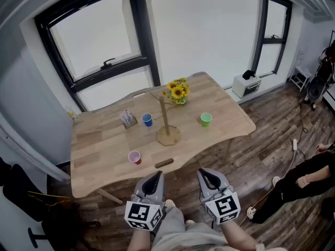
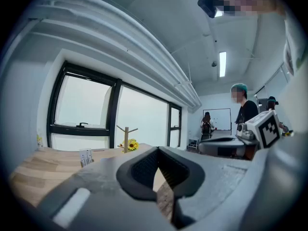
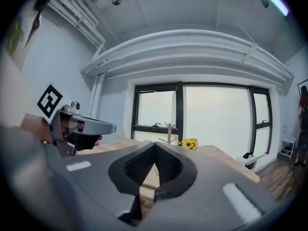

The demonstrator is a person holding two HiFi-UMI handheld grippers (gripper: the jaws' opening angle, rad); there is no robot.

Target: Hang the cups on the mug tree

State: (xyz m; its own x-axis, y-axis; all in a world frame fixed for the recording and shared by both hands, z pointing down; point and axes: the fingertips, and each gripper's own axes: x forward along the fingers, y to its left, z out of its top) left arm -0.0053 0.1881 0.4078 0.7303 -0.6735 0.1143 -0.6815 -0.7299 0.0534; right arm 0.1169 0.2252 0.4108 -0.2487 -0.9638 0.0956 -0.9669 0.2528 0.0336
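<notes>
Your left gripper [image 1: 155,178] and right gripper [image 1: 208,177], bottom centre: jaws pinched together, empty. Slim wooden mug tree [image 1: 165,120] mid-frame.

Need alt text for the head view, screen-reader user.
Two shut, empty grippers, left gripper and right gripper, are held just short of the near edge of a wooden table. A bare mug tree stands mid-table. A blue cup, green cup and pink cup sit around it, with sunflowers behind.

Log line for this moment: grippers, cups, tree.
left gripper shut, empty | right gripper shut, empty | blue cup, green cup, pink cup on table | mug tree bare
</notes>
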